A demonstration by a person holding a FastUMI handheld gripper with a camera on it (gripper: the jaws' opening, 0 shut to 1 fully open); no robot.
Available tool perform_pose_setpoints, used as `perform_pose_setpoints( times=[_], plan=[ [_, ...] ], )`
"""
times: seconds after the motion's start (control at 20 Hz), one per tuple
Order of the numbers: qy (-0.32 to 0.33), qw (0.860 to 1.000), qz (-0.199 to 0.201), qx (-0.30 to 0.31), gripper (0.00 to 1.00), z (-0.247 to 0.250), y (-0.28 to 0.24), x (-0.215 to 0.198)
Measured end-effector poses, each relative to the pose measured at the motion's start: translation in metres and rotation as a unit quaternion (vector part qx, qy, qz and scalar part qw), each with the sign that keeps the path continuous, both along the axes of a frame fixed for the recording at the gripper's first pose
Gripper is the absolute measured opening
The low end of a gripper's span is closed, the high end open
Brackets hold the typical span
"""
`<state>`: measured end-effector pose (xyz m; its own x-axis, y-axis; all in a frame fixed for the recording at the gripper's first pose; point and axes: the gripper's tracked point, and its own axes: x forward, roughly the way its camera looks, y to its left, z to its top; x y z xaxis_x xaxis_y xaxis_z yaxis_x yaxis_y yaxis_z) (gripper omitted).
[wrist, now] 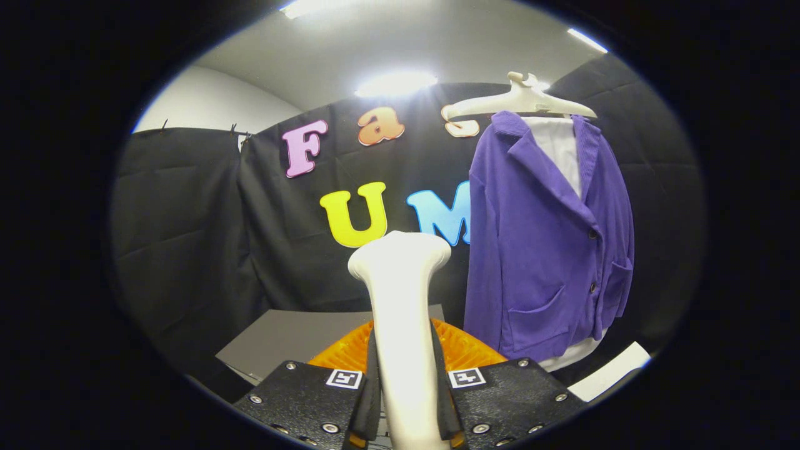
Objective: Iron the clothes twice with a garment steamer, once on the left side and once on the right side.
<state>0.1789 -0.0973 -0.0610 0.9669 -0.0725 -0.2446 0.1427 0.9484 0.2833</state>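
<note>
A white garment steamer (402, 294) stands upright between my fingers, its wide head above them. My gripper (405, 387) is shut on the steamer's handle, both fingers pressing its sides. A purple jacket (537, 250) over a white shirt (560, 150) hangs on a white hanger (519, 103) to the right of the steamer and beyond it. The steamer's head is left of the jacket and apart from it.
A grey table top (294, 337) lies below and beyond the fingers. A white strip (609, 372) sits low to the right, under the jacket's hem. Black cloth walls close the booth behind and on both sides.
</note>
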Motion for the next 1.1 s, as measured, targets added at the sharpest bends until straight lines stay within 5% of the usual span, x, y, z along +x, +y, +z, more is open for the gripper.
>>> perform_pose_setpoints(
  times=[0.6, 1.1],
  plan=[
    [-0.038, 0.994, -0.101, -0.015, 0.36, 0.041, -0.119, -0.01],
    [-0.052, 0.981, -0.183, 0.038, 0.36, 0.031, -0.192, -0.004]
  ],
)
